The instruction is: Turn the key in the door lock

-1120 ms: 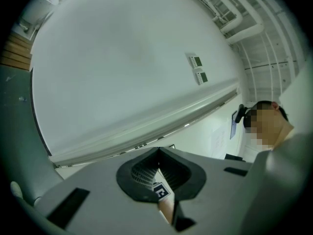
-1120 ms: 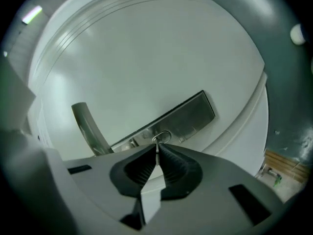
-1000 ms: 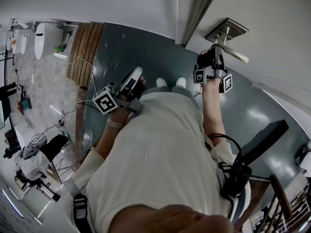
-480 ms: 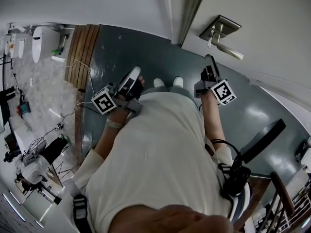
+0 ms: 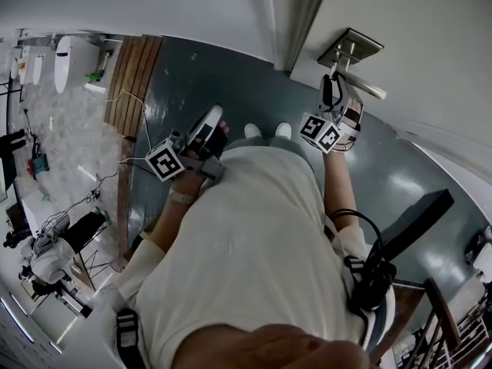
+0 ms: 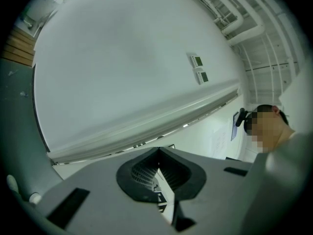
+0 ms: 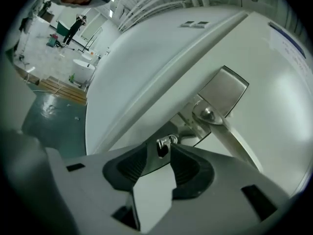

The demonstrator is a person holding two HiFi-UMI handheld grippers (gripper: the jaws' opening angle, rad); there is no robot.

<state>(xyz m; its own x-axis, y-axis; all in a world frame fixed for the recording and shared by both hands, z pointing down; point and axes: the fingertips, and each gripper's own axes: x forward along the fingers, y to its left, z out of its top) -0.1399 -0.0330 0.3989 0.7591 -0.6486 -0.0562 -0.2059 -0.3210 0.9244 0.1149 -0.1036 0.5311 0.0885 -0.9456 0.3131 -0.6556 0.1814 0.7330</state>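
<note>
Right gripper (image 7: 159,154), whose jaws have just been opening wide, is facing the small silver metal key (image 7: 164,144), which is sticking out of the white door (image 7: 274,82) straight ahead, between the jaws but untouched.

Two tools are counted: the left tool (image 6: 157,174) and the right tool (image 7: 157,155). Each carries one marker cube, so there are two cubes: the left marker cube (image 5: 167,162) and the right marker cube (image 5: 321,132). There is one door (image 7: 274,82), with one lock plate (image 7: 227,89), one lever handle (image 7: 234,138) and one key (image 7: 165,144). Two switch plates sit on the wall, the nearer switch plate (image 7: 187,24) and the farther switch plate (image 7: 201,22). Two white shoes show, the left shoe (image 5: 255,131) and the right shoe (image 5: 286,130). One distant person (image 7: 78,23) stands far off
</note>
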